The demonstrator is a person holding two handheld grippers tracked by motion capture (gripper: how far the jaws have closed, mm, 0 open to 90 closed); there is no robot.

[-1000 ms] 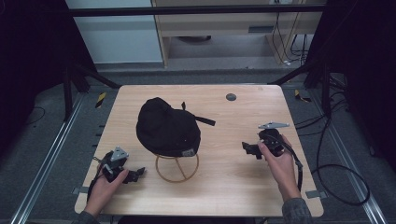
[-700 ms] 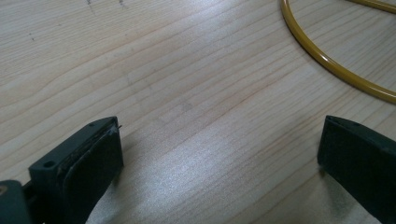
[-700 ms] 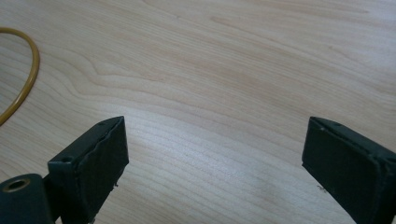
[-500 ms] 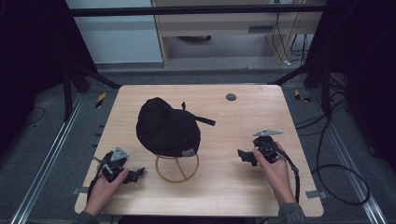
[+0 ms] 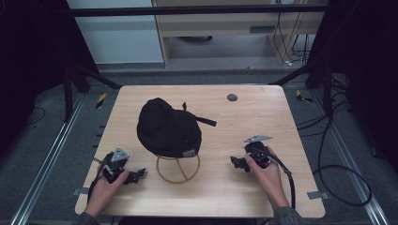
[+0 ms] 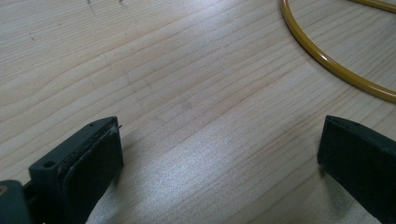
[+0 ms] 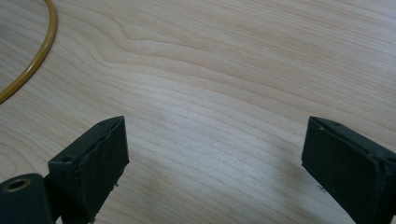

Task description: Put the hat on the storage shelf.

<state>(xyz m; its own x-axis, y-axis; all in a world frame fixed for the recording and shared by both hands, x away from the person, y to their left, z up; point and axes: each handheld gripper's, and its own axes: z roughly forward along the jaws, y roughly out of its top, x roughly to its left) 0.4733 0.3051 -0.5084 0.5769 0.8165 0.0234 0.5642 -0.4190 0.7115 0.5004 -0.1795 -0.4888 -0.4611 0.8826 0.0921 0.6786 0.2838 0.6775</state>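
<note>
A black cap (image 5: 168,127) sits on a stand with a gold wire ring base (image 5: 178,168) at the middle of the wooden table (image 5: 253,117). My left gripper (image 5: 136,175) rests low at the front left, pointing toward the ring, and its jaws stand open over bare wood (image 6: 219,154). An arc of the gold ring (image 6: 327,60) lies just beyond them. My right gripper (image 5: 237,163) sits at the front right, aimed left at the stand, open with nothing between its jaws (image 7: 215,158). The gold ring's edge (image 7: 32,65) curves at the far left of the right gripper view.
A small dark round disc (image 5: 232,97) lies near the table's far edge. The cap's strap (image 5: 204,121) sticks out to the right. Dark frame rails and cables surround the table on the floor.
The right gripper has drawn toward the front edge and slightly left, lower on the table. The left gripper has stayed where it was.
</note>
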